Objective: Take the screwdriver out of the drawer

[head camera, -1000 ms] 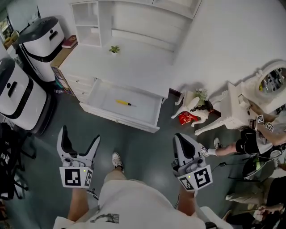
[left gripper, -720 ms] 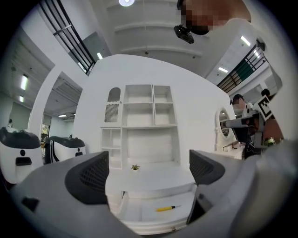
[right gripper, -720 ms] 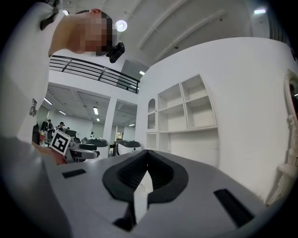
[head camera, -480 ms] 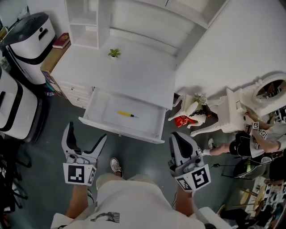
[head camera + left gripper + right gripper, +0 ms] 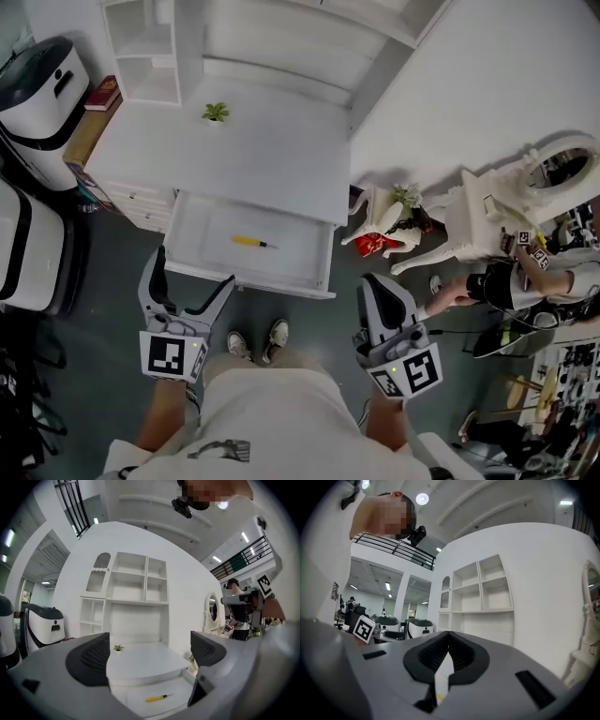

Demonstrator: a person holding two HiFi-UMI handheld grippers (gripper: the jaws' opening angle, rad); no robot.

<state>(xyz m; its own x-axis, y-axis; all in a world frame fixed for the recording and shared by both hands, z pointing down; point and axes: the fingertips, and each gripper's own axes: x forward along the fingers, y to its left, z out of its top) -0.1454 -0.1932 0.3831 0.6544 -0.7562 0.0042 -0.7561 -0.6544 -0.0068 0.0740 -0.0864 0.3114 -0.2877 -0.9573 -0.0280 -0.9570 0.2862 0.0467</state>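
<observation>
Head view: the white open drawer point(image 5: 246, 277) juts out from under the front edge of the white tabletop point(image 5: 253, 150). The slim yellow-handled screwdriver point(image 5: 251, 243) lies alone on the drawer floor, about mid-width and nearer the back wall, with its metal tip toward the right wall. My left gripper point(image 5: 192, 279) hangs just outside the drawer's front wall by its left corner, with its fingers spread wide. My right gripper point(image 5: 373, 285) sits off the front right corner with its fingers pressed together and nothing in them.

Left gripper view: the screwdriver lies low between the two dark fingers point(image 5: 89, 658), well ahead of them and a little right of centre. I judge this is the approach, and the left gripper is the one to use. I would lift over the front wall and come down steeply. I would turn the wrist so the fingers straddle the handle across its width, and close on the yellow part rather than the thin shaft. The handle may roll on the smooth floor, so I would close slowly.

Right gripper view: the black pads meet, leaving only a slit. A sliver of yellow shows through it, but I cannot tell what it is. I would keep this gripper clear of the drawer's right wall.
</observation>
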